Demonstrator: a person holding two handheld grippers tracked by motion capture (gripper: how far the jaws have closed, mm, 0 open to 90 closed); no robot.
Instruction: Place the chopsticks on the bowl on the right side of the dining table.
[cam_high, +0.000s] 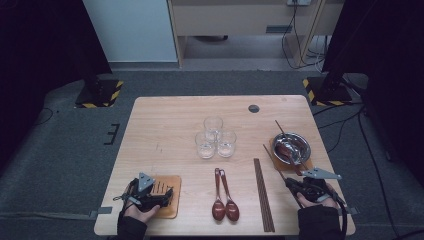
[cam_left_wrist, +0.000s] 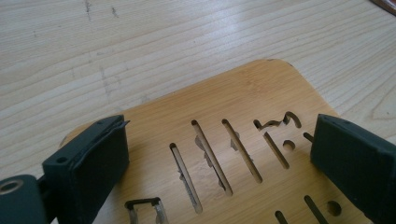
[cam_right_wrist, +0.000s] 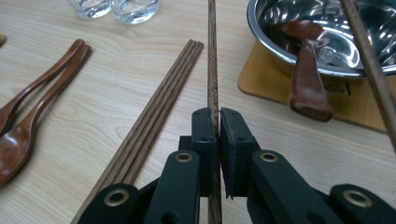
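Left hand-held gripper (cam_high: 159, 196) open, jaws spread over slotted board (cam_left_wrist: 243, 154) at worktop (cam_high: 165, 125) front-left. Glasses (cam_high: 215, 137) mid-worktop; spoons (cam_high: 224, 197) in front; chopstick bundle (cam_high: 263, 195) right of spoons. Right hand-held gripper (cam_right_wrist: 218, 122) clamped on single chopstick (cam_right_wrist: 212, 60), front-right, pointing away past bowl (cam_high: 291, 147) on mat.

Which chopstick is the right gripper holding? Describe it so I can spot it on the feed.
Start at the steel bowl on its mat at the table's right. Just left of it a single chopstick slants up from the right gripper, whose jaws are shut on it. Unlike the bundle of chopsticks lying flat farther left, it stands alone, and it is not the one leaning in the bowl.
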